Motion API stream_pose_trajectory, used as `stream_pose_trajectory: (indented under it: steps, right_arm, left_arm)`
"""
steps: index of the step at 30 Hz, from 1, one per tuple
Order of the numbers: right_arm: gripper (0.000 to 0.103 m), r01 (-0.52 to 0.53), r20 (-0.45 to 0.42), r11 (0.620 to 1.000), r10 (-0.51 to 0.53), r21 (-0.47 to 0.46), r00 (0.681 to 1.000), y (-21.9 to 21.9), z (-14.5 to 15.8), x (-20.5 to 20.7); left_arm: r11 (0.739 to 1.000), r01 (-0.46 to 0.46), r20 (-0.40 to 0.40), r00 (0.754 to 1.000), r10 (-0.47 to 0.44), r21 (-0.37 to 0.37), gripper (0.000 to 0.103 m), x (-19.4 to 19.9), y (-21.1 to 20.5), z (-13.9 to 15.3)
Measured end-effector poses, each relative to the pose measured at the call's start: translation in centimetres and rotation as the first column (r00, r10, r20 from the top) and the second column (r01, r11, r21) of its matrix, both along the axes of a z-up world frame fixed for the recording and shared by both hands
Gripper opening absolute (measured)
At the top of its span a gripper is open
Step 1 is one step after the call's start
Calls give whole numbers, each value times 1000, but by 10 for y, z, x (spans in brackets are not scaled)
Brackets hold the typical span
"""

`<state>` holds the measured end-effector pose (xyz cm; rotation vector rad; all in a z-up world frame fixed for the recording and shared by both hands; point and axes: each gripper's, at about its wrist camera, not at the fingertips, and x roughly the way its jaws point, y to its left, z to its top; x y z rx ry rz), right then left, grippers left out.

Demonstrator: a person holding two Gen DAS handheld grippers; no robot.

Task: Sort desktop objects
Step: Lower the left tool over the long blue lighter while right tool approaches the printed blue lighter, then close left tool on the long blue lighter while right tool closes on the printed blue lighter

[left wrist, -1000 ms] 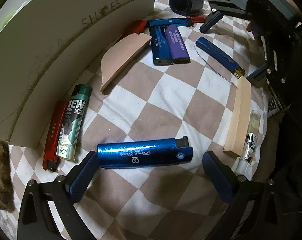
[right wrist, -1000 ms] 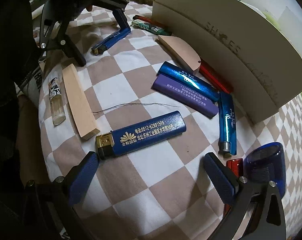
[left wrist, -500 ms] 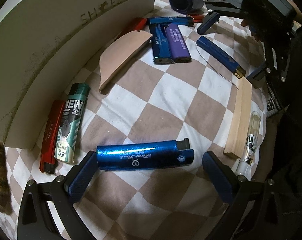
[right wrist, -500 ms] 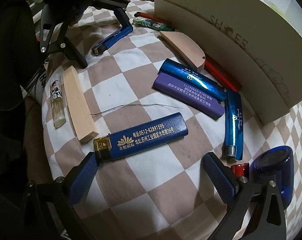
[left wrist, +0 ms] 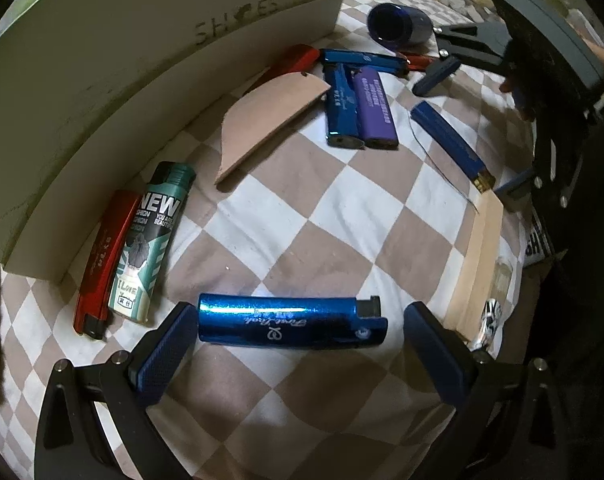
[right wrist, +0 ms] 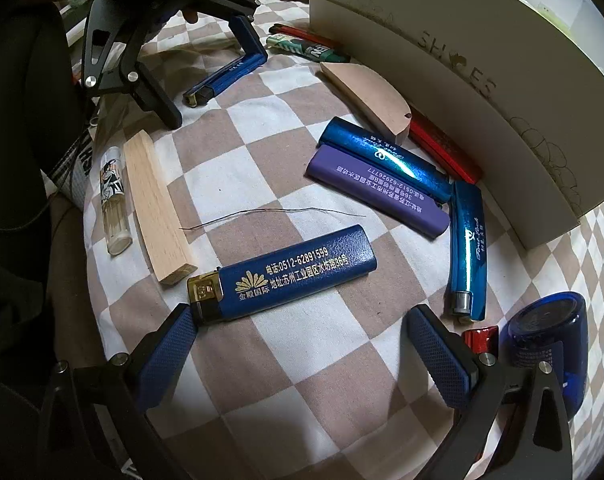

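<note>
Straddling shiny blue lighter [left wrist: 289, 326], left claw [left wrist: 293, 356] wide open, right claw [right wrist: 302, 356] likewise over matte blue lighter [right wrist: 281, 274]

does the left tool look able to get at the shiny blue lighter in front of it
Probably yes: the left tool is open, its fingers flank the shiny blue lighter end to end, and nothing lies between them.

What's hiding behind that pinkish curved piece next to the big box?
Behind the pinkish curved piece a red lighter lies along the big box. Only part of it shows; its near end is covered, so I can't tell how far it runs.
</note>
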<state>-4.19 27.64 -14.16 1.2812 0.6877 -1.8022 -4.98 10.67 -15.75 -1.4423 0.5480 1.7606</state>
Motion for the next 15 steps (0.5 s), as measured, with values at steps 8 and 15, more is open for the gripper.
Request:
stream_pose_trajectory:
  steps: [8, 15]
  right_arm:
    - [103, 61, 29, 998, -60, -17, 998, 3, 1, -4]
    - [103, 56, -5, 998, -56, 8, 998, 1, 6, 2]
  left_arm:
    - [1000, 16, -42, 999, -17, -10, 100, 15, 0, 1]
    - [1000, 20, -44, 999, -19, 7, 90, 22, -15, 4]
